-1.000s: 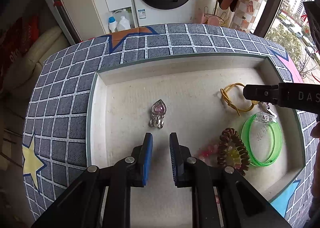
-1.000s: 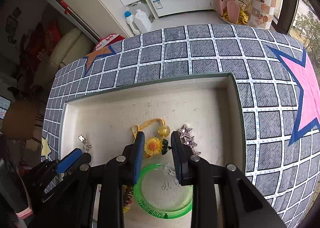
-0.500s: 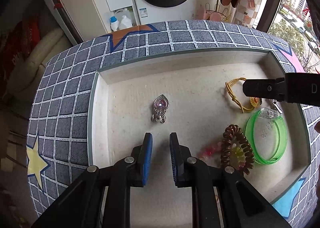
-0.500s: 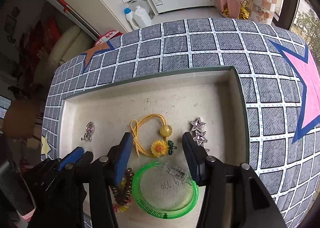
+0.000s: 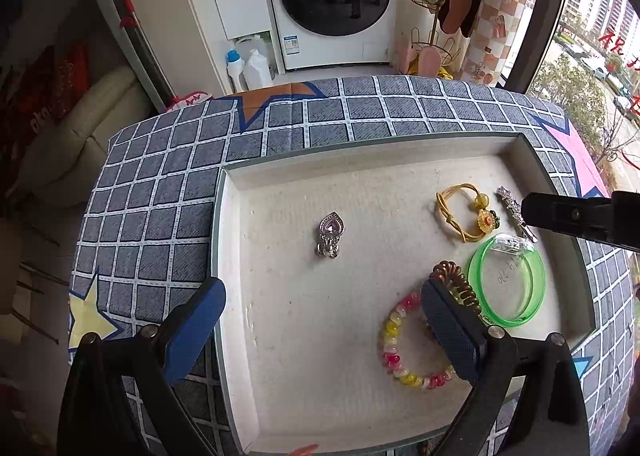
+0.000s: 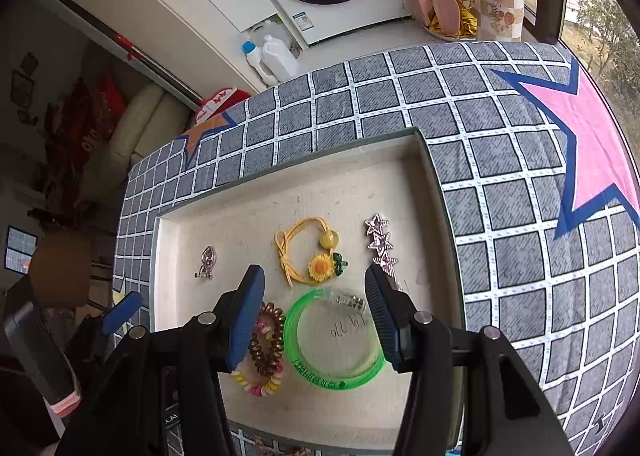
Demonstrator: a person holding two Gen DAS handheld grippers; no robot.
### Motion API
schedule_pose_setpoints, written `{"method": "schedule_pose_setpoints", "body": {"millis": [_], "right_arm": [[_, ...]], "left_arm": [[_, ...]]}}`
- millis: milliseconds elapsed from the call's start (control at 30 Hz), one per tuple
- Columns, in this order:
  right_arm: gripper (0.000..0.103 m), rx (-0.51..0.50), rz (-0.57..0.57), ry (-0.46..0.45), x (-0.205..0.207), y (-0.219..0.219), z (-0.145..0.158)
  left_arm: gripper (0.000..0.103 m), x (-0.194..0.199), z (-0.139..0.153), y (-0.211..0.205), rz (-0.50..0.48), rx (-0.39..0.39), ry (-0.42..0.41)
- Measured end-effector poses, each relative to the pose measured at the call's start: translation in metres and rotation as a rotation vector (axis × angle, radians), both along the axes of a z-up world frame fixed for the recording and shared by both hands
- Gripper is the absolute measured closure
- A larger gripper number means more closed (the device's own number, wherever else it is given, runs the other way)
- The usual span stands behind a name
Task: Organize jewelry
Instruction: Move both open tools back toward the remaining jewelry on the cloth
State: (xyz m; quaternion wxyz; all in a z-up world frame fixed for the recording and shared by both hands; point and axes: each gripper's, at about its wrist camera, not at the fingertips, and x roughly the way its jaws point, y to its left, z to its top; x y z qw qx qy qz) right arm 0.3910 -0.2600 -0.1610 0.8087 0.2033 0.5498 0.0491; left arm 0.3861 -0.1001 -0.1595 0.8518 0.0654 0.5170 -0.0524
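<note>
**Jewelry laid out in tray, both grippers empty**

Tray (image 5: 230, 256) holds every piece, spread apart, apparently so each can be gripped singly; left wrist view: left gripper (image 5: 322, 330) has just sprung to full width, nothing between its jaws, heart pendant (image 5: 331, 234) lying alone ahead, bead bracelet (image 5: 404, 340) beside one finger. Right wrist view: right gripper (image 6: 316, 316) has just widened to a middling gap, holding nothing; green bangle (image 6: 334, 340) sits below, sunflower hair tie (image 6: 310, 252) and star clip (image 6: 380, 242) beyond.

Tray (image 5: 400, 172) lining looks like matt, rough paper; green bangle (image 5: 506, 282) is glossy see-through plastic; checked cloth (image 5: 160, 192) underneath.
</note>
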Motion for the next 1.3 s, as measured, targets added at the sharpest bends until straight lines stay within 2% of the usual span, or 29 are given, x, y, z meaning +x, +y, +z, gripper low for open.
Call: {"method": "schedule_pose_setpoints", "body": {"millis": [67, 200, 333, 433, 633, 767, 1100, 1300], "right_arm": [[0.039, 0.003, -0.017, -0.004, -0.007, 0.000, 0.002], [0.038, 0.014, -0.041, -0.003, -0.022, 0.000, 0.006], [0.022, 0.005, -0.046, -0.017, -0.037, 0.003, 0.014], [0.019, 0.006, -0.054, -0.030, -0.052, 0.006, 0.021], [0.017, 0.019, -0.065, -0.055, -0.083, 0.015, 0.029], [0.017, 0.024, -0.049, -0.038, -0.104, 0.023, 0.030], [0.017, -0.039, 0.019, 0.066, -0.168, 0.047, 0.015], [0.017, -0.050, 0.015, 0.134, -0.202, 0.054, -0.003]], "left_arm": [[0.000, -0.003, 0.003, 0.002, 0.002, 0.003, -0.004], [0.000, -0.015, 0.010, 0.006, -0.008, -0.014, -0.009], [0.000, -0.030, 0.017, 0.012, -0.021, -0.027, -0.013], [0.000, -0.044, 0.023, 0.022, -0.025, -0.032, -0.017], [0.000, -0.077, 0.027, 0.045, -0.036, -0.019, 0.000], [0.000, -0.102, 0.023, 0.060, -0.059, -0.002, 0.028], [0.000, -0.166, -0.001, 0.086, -0.055, -0.030, 0.118], [0.000, -0.194, -0.016, 0.087, -0.099, -0.038, 0.167]]}}
